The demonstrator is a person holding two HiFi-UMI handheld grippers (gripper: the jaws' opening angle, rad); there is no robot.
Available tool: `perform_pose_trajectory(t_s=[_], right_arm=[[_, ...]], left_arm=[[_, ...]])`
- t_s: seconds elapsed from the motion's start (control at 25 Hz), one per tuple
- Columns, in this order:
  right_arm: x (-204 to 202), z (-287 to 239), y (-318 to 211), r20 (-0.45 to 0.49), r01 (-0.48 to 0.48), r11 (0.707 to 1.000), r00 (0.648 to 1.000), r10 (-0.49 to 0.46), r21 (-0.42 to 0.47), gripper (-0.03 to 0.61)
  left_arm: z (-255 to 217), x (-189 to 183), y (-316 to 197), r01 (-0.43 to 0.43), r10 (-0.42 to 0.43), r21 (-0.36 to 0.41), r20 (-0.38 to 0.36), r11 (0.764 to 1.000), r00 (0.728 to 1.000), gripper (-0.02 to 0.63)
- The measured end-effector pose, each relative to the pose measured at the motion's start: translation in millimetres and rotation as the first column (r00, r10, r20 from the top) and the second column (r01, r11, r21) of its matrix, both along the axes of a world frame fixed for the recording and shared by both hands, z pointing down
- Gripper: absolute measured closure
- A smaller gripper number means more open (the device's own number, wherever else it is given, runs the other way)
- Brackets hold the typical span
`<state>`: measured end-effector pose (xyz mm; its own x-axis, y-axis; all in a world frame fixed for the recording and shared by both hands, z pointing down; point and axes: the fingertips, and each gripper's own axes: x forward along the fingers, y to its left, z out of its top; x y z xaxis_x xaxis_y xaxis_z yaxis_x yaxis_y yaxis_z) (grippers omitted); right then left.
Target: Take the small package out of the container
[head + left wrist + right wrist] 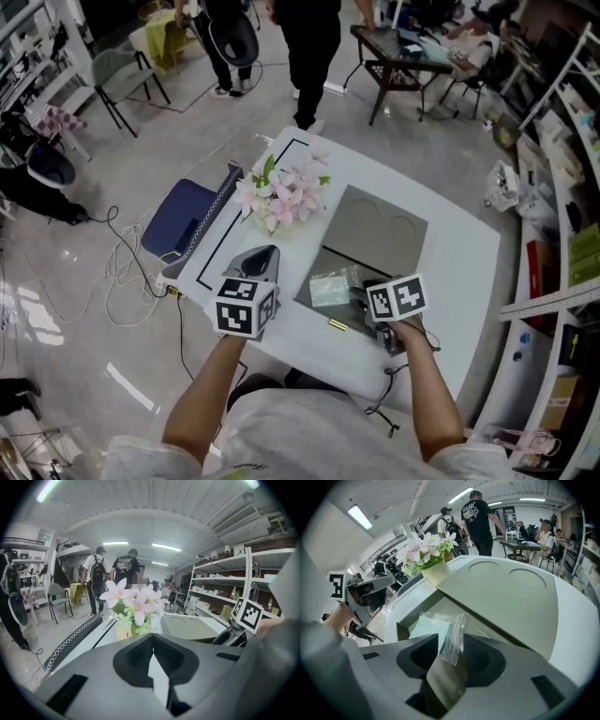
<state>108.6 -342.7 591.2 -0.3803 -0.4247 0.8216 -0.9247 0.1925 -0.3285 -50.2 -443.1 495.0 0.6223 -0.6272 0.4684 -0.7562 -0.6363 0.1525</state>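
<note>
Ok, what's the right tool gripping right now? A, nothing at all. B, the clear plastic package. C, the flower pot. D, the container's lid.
B: the right gripper view shows the right tool closed on the edge of the clear plastic package.

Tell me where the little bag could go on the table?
Widest bare patch: the table right of the open lid, out to its rounded edge. A smaller one lies along the near edge between left gripper and right gripper, beside a small yellowish piece. Around the flowers and the small package it is crowded.
</note>
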Motion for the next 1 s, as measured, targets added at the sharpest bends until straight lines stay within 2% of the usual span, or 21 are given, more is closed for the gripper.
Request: perform_pose_trajectory(t_s=[0.24,0.48,0.64,1.0], right_arm=[[-1.1,12.6,-3.2,-0.040,-0.028,0.998,0.999,0.026,-0.063,0.411],[5.8,17.5,-3.8,-0.084,-0.102,0.992,0.992,0.095,-0.080,0.497],[5.3,16.0,-2.2,-0.107,-0.132,0.989,0.986,0.124,-0.070,0.563],[2.0,2.8,7.8,-0.138,-0.189,0.982,0.973,0.187,0.000,0.571]], left_arm=[[-2.0,-0.4,-9.8,-0.058,0.058,-0.004,-0.015,0.998,0.998,0.612],[-2.3,-5.0,-23.9,-0.128,0.128,-0.013,-0.022,0.992,0.992,0.612],[-2.8,-6.2,-26.6,-0.174,0.174,-0.014,-0.020,0.985,0.985,0.612],[-8.2,-6.4,-23.5,-0.254,0.254,0.003,-0.025,0.967,0.967,0.612]])
